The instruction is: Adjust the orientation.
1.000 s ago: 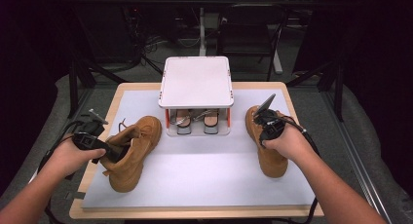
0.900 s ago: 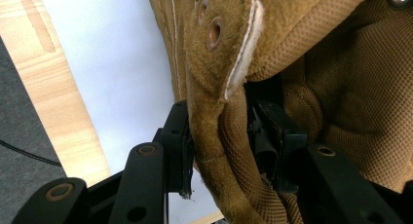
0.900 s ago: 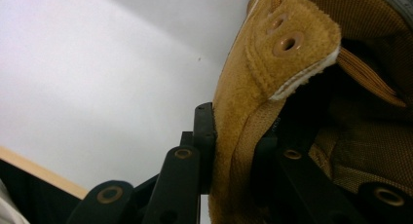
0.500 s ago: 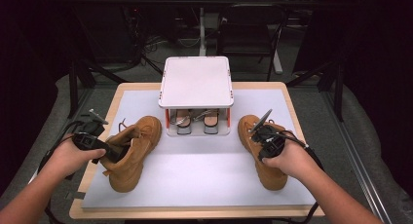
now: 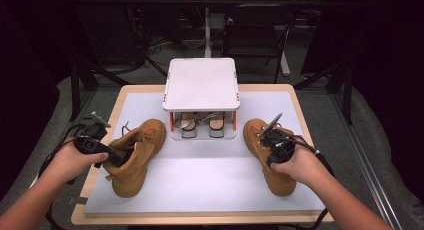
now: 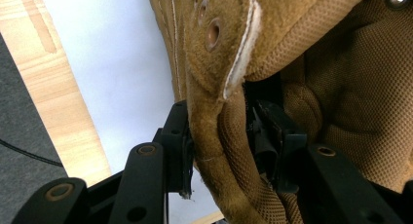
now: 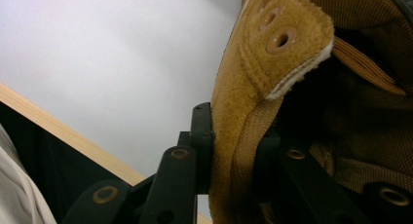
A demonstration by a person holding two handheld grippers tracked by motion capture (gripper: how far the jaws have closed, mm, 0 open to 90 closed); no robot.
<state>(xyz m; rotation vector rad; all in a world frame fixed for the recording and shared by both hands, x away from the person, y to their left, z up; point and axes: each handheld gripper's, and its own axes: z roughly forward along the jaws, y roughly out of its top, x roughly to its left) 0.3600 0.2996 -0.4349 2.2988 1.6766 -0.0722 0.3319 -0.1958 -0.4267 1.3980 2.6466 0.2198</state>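
Tan suede fills what I see along both of my grippers. Since a second ago my right hand has drawn back toward me along the right boot (image 5: 267, 157), from near its front end to its ankle opening, while my left hand and the left boot (image 5: 135, 157) have not shifted on the white mat (image 5: 210, 175). The white rack (image 5: 201, 85) with a pair of shoes under its top stays beyond both grippers, between the two boots.

My right gripper (image 7: 234, 151) straddles the right boot's collar: one jaw outside the suede wall, the other inside against the mesh lining. Its jaws have just been opening a little with the collar still between them, and the pads still sit against it. The boot's toe points toward me, below my hand.

My left gripper (image 6: 224, 151) is clamped on the left boot's collar the same way, one jaw outside, one inside the padded lining, jaws about half closed. That boot leans slightly, its toe toward me.

My forearms come in low from the near edge, left hand (image 5: 75, 160) at the left rim of the table (image 5: 300, 97), right hand (image 5: 295, 165) over the boot's heel end.
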